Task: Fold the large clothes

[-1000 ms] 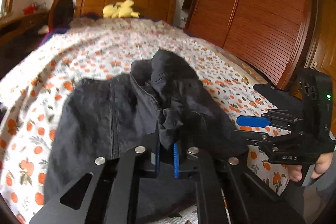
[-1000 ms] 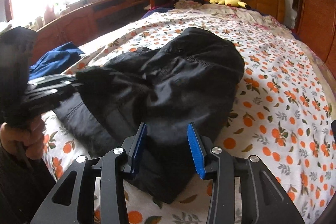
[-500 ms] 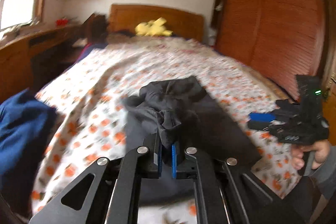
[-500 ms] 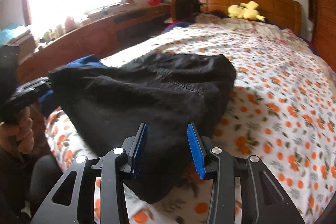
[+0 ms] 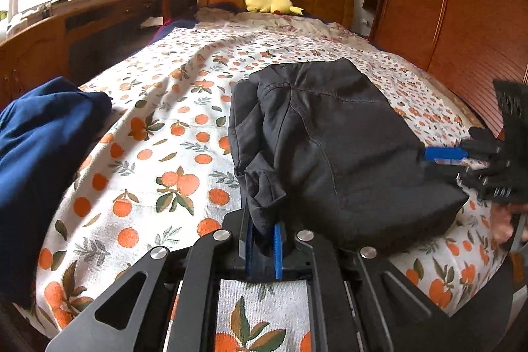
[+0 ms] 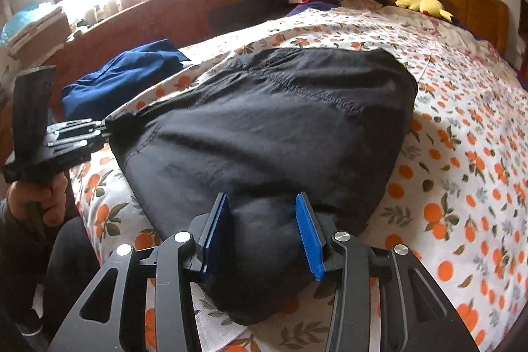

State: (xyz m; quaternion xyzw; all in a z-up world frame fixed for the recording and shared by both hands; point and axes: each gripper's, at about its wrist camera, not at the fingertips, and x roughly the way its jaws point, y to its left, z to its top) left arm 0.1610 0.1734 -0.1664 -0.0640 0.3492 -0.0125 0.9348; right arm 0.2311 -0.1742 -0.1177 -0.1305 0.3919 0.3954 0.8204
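Note:
A black garment [image 5: 330,137] lies folded in a thick bundle on the orange-print bed sheet [image 5: 158,137], near the bed's foot. My left gripper [image 5: 262,230] pinches a bunched corner of it between its blue pads; its jaws are opening slightly, with the cloth still between them. In the right wrist view the black garment [image 6: 280,121] fills the middle, and my right gripper [image 6: 261,200] is shut on its thick near fold. The left gripper [image 6: 99,127] holds the bundle's left corner there. The right gripper [image 5: 435,160] shows at the garment's right edge.
A dark blue garment [image 5: 43,137] lies crumpled at the bed's left edge, also visible as the blue garment [image 6: 132,75]. A yellow plush toy [image 5: 272,2] rests by the wooden headboard. A wooden wardrobe [image 5: 445,5] stands to the right, a long desk [image 6: 198,5] under the window.
Both grippers have drawn the black garment toward the bed's foot and lowered it, so it now lies as a flatter folded bundle. The views swung left, bringing the blue garment into sight.

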